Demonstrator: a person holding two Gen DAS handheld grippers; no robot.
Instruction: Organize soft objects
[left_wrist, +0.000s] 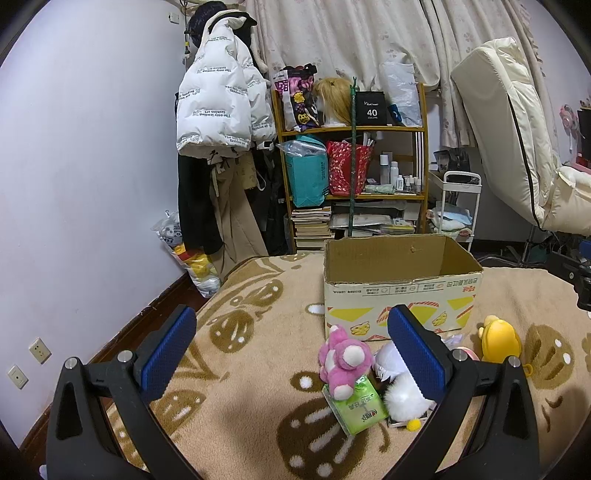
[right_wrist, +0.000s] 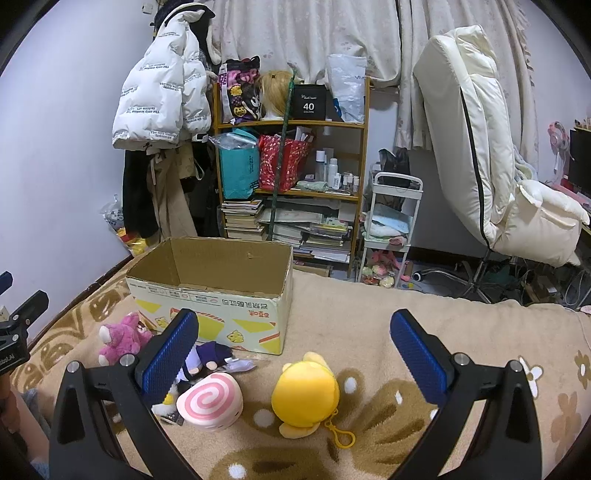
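Claws (left_wrist: 291, 350) (right_wrist: 293, 354) spread empty, blanket (right_wrist: 351, 314) bare right of box (right_wrist: 221, 314)

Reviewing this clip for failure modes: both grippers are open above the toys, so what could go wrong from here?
The pink plush lies on the green tissue pack; grabbing it may drag the pack along. The yellow plush has a loose clip that could snag on the blanket. The cardboard box may slide if bumped.

Place: home bedroom
Under the grippers: patterned fleece blanket (right_wrist: 369, 325)
Ahead: cluttered bookshelf (left_wrist: 354, 166), curtains (left_wrist: 351, 33)
Ahead left: hung puffer jacket (left_wrist: 218, 96)
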